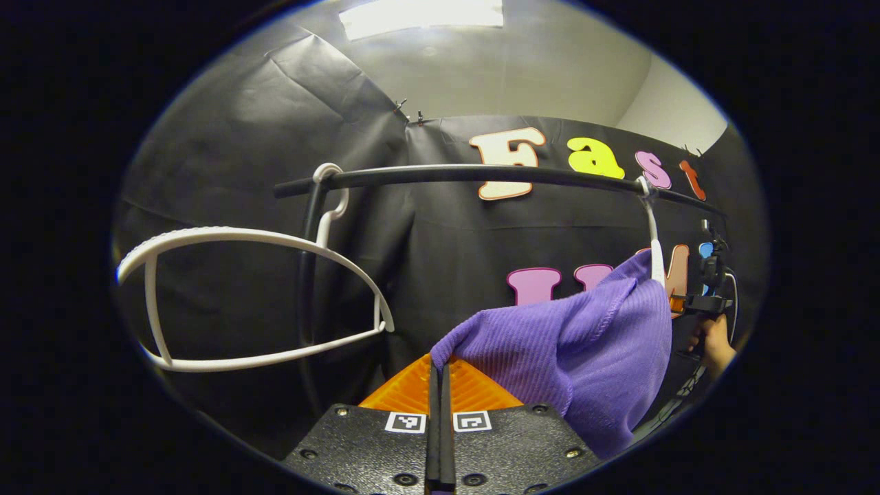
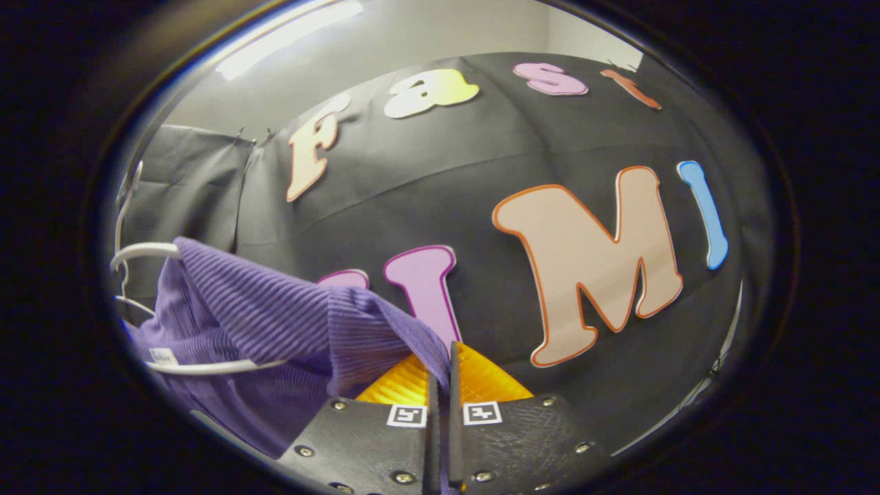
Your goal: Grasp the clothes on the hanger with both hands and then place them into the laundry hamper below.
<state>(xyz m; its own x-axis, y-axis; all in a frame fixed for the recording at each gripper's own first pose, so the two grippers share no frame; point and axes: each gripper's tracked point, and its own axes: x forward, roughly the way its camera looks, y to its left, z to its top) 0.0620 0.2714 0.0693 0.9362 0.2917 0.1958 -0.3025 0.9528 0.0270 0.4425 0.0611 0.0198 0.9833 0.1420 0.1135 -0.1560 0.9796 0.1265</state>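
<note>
Purple knit top (image 1: 584, 357) is pinched by both my hand-held grippers, left (image 1: 440, 368) and right (image 2: 440, 357), each closed on a corner. It partly hangs on its hanger (image 2: 206, 368) under the rail (image 1: 481, 175); freeing and dropping it remain.

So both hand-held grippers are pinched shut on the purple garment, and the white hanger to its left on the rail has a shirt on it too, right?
Not quite. The left hand-held gripper and right hand-held gripper are both shut on the purple garment, but the other white hanger on the rail is bare, as the left gripper view shows.
</note>
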